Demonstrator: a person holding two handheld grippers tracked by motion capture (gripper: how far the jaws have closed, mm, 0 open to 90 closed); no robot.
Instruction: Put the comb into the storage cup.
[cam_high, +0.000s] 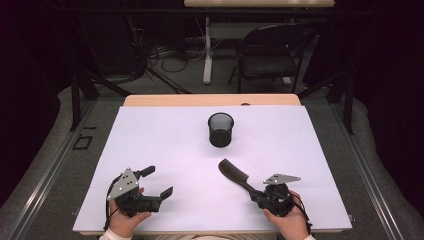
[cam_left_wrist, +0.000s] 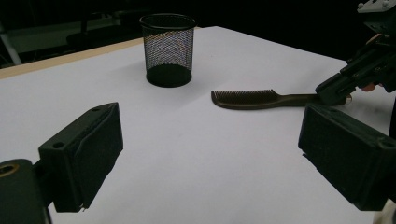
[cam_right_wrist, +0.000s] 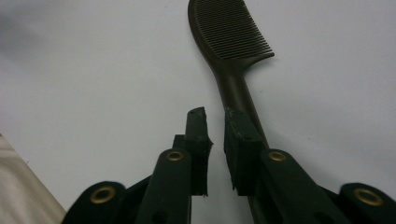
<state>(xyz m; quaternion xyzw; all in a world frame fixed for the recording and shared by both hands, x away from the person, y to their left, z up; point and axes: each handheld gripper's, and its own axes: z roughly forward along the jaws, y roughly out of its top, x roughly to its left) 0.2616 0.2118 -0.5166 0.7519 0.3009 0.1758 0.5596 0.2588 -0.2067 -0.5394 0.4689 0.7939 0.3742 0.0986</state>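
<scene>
The comb (cam_high: 235, 175) lies flat on the white sheet (cam_high: 165, 145), toothed head toward the mesh cup (cam_high: 221, 129), handle pointing back at the right gripper (cam_high: 256, 194) — a layout that offers the handle as the natural place to grab. In the right gripper view the jaws stand only a narrow gap apart, and the handle runs under the right-hand jaw rather than between the two, so nothing is pinched; the tips sit right at the handle's end. My guess: the grip has to be lined up over the handle. The left gripper (cam_high: 157, 181) rests well apart near the table edge, jaws spread wide and empty — waiting, out of the way
</scene>
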